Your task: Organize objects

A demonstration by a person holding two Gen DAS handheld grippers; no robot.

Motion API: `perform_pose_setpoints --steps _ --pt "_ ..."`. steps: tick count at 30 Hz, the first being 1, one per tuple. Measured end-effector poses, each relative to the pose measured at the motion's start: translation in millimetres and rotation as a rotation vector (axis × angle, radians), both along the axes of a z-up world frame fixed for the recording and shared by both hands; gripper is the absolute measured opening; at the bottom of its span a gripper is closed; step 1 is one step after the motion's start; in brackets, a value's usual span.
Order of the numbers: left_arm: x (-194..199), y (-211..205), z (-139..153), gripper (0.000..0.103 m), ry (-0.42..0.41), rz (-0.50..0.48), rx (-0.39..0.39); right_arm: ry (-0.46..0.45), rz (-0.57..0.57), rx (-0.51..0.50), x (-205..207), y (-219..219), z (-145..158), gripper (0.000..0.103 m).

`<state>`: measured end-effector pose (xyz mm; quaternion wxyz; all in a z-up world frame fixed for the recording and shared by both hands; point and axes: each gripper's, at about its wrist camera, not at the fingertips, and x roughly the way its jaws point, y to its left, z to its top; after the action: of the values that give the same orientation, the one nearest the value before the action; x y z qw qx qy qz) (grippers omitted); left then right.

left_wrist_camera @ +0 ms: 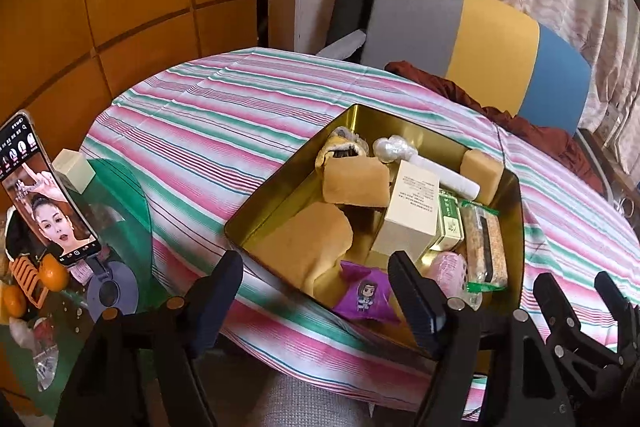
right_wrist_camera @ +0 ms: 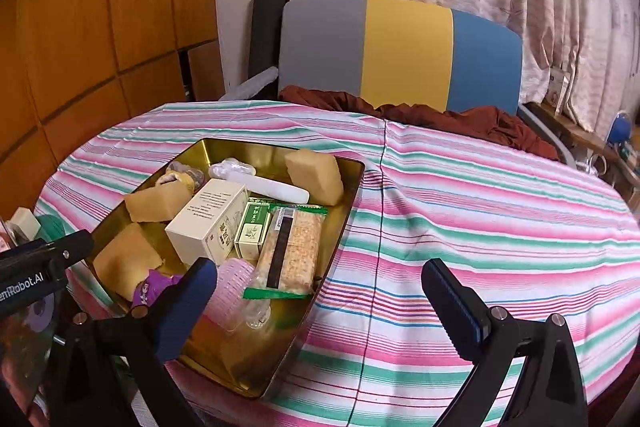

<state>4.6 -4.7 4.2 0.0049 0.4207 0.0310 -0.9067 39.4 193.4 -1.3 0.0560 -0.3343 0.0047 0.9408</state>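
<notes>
A gold tin tray lies on the striped tablecloth. It holds several yellow sponge blocks, a cream box, a green box, a cracker packet, a white tube, a pink roll and a purple packet. My left gripper hovers open over the tray's near corner, gripping nothing. My right gripper is open and empty beside the tray's right edge.
Left of the cloth, a phone on a stand, oranges and a small cream box sit on green glass. A grey, yellow and blue chair back with brown cloth stands behind the table.
</notes>
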Motion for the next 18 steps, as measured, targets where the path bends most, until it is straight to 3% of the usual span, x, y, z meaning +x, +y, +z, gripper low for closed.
perform_pose_setpoints --steps 18 --pt "3.0 2.0 -1.8 0.075 0.007 0.031 -0.033 -0.053 -0.014 0.019 -7.3 -11.4 -8.0 0.103"
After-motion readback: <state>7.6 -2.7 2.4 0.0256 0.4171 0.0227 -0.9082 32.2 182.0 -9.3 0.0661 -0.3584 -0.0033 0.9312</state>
